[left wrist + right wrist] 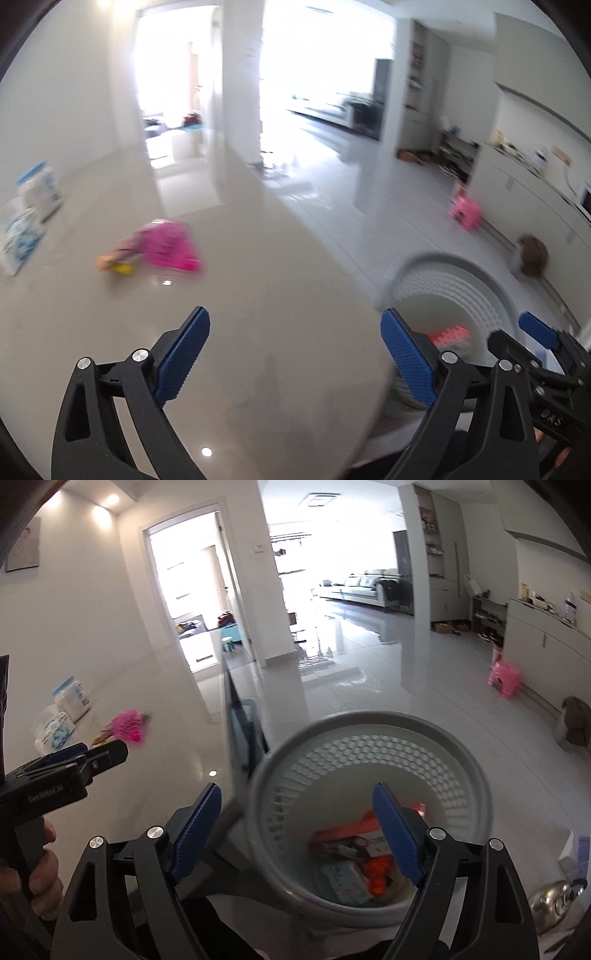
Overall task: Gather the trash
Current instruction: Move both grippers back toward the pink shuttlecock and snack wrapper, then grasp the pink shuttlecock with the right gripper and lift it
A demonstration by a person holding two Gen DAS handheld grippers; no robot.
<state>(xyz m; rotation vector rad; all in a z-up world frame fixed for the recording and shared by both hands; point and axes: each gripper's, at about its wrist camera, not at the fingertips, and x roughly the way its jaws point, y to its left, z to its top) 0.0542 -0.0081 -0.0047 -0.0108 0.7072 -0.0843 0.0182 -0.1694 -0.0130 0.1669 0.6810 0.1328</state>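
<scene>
My left gripper point(295, 350) hangs open over the glossy beige table point(258, 295) with nothing between its fingers. A blurred pink wrapper point(166, 247) with a yellow scrap point(122, 267) beside it lies further out on the table, to the left. My right gripper point(297, 801) is open over the grey-rimmed white bin point(369, 720), which stands beside the table. Inside the bin lie a red packet point(354, 834), a pale tissue pack point(343, 880) and orange bits point(378, 877). In the right wrist view the left gripper point(118, 751) shows at the left edge, held by a hand point(40, 871).
A white tub with a blue lid point(40, 188) and a tissue pack point(18, 240) stand at the table's left. A dark chair back point(243, 734) rises between table and bin. On the tiled floor are a pink stool point(506, 679) and a metal kettle point(550, 897).
</scene>
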